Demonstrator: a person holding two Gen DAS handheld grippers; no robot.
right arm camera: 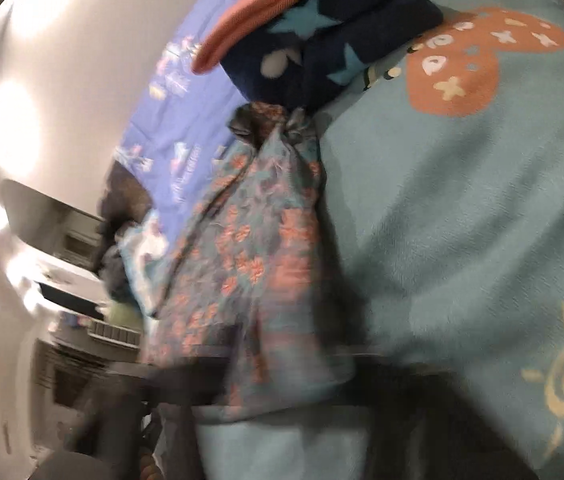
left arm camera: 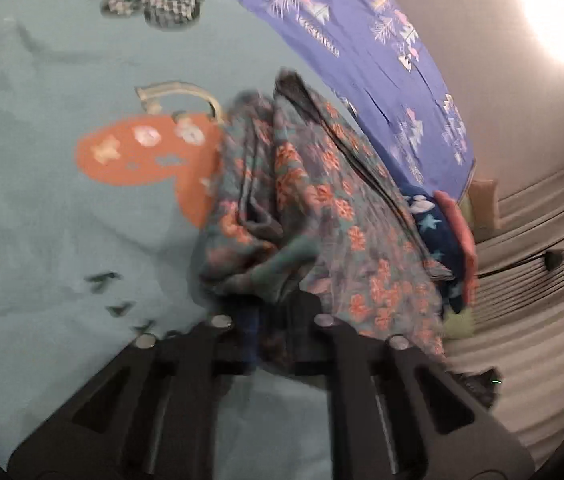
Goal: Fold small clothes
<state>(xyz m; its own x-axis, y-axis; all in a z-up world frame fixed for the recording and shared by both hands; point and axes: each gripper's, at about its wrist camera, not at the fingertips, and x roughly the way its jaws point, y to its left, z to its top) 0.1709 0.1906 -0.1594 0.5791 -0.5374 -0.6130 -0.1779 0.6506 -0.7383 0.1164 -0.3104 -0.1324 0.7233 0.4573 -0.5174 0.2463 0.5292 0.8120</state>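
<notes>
Both my tongs, left (left arm camera: pixel 270 312) and right (right arm camera: pixel 282 364), seemingly pinch the floral garment (left arm camera: pixel 321 208) above the teal blanket (left arm camera: pixel 42 220).

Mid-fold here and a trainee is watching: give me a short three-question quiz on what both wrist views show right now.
1. True or false: the left gripper is shut on the teal garment with orange flowers.
2. What lies beyond the floral garment, towards the wall? A) a navy fleece piece with light blue stars B) a white towel C) a wicker basket
3. Fill in: the work surface is a teal blanket printed with an orange ____ shape.

Key: 1 true, the cloth bunches between its fingers; 2 A; 3 heart. The right gripper is too blurred to judge.
</notes>
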